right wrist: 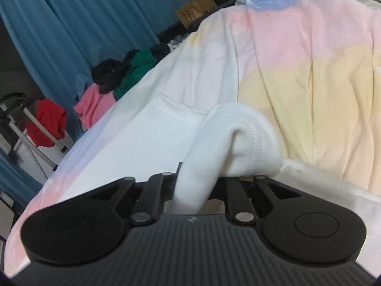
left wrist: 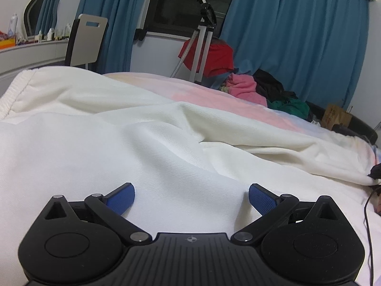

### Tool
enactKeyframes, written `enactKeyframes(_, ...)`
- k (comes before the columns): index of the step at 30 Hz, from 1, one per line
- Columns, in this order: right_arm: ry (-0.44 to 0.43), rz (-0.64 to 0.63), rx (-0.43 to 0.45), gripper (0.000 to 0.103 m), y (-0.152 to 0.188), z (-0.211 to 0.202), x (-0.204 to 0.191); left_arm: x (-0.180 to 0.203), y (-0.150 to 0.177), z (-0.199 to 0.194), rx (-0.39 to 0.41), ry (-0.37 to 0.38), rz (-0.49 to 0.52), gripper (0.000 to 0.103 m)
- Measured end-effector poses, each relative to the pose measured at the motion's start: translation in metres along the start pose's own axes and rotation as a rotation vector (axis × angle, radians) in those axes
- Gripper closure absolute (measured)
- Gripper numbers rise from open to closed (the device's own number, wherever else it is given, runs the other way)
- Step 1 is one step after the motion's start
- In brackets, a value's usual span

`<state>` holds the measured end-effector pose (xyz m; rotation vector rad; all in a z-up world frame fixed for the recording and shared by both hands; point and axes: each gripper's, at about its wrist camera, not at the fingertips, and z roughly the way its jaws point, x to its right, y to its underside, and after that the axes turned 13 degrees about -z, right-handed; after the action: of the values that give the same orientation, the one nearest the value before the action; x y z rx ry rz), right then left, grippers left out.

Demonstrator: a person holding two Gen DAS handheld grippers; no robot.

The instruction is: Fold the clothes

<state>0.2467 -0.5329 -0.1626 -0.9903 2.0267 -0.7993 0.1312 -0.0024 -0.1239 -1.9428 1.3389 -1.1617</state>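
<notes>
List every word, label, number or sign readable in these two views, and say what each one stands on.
No text can be read in either view.
Brown paper bag beside the bed: dark print, too blurred to read; the same bag in the left wrist view is just as unclear.
Bottles on the white dressing table: labels too small to read.
Left gripper: a small round crosshair mark on its black body, no letters.
</notes>
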Motion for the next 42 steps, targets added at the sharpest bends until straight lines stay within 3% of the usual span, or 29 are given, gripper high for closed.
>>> enactKeyframes(2,-0.003,-0.032,-0.009,0.081,-0.002,-0.008,-0.004,0.001,-0.002,-0.004,0.008,-0.003,-0.006,0.000)
enactKeyframes(5,-0.008,-0.081,-0.022,0.063,-0.004,-0.020,-0.010,0.004,-0.006,-0.013,0.030,0.000,-0.003,0.000)
enactKeyframes(7,-0.010,-0.121,-0.024,0.036,-0.004,-0.034,-0.017,0.009,-0.008,-0.022,0.061,0.007,0.023,0.000)
enactKeyframes(8,-0.009,-0.147,-0.016,0.031,-0.002,-0.048,-0.023,0.011,-0.008,-0.027,0.080,0.009,0.038,0.000)
enactKeyframes(14,-0.062,-0.234,0.033,0.031,0.014,-0.140,-0.050,0.015,-0.011,-0.060,0.122,0.005,0.048,0.000)
enactKeyframes(19,-0.036,-0.316,0.042,0.031,0.018,-0.199,-0.059,0.016,-0.015,-0.099,0.130,0.025,0.054,0.000)
enactKeyframes(23,-0.036,-0.298,0.038,0.031,0.026,-0.232,-0.053,0.018,-0.016,-0.123,0.148,0.030,0.059,0.000)
enactKeyframes(29,0.051,-0.108,0.006,0.031,0.034,-0.246,-0.009,0.015,-0.015,-0.141,0.117,0.014,0.038,0.000)
enactKeyframes(35,0.190,0.057,-0.004,0.033,0.036,-0.234,0.036,0.000,-0.016,-0.150,0.065,-0.013,0.019,0.000)
enactKeyframes(42,0.224,0.186,-0.082,0.040,0.046,-0.205,0.066,-0.032,-0.045,-0.160,0.005,-0.111,0.034,0.000)
